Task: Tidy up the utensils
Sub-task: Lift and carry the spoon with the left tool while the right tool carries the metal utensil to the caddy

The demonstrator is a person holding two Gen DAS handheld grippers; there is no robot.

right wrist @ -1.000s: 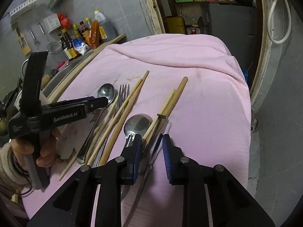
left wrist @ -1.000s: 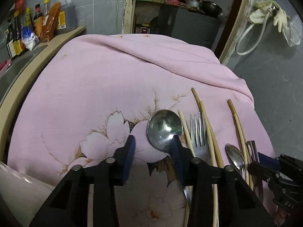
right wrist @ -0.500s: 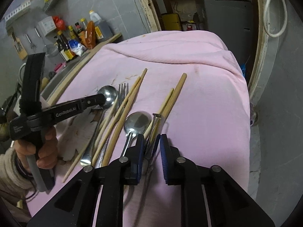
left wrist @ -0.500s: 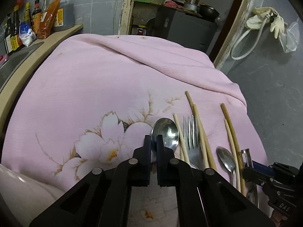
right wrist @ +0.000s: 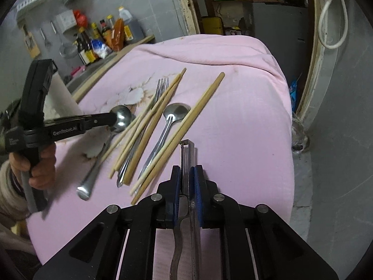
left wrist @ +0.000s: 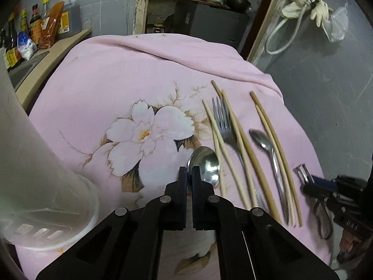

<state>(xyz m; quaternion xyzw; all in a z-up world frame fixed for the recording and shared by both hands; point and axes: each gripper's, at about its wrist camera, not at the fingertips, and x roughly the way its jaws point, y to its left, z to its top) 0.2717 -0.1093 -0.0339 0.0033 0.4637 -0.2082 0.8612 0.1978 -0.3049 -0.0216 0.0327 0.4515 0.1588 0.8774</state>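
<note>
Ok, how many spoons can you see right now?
2. One large spoon is clamped in the left gripper; a smaller spoon lies on the pink cloth among the chopsticks. None appears hidden.

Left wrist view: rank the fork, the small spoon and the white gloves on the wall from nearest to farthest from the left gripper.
From the left gripper:
1. Fork, just right on the cloth.
2. Small spoon, further right, beside the chopsticks.
3. White gloves, far upper right on the wall.
</note>
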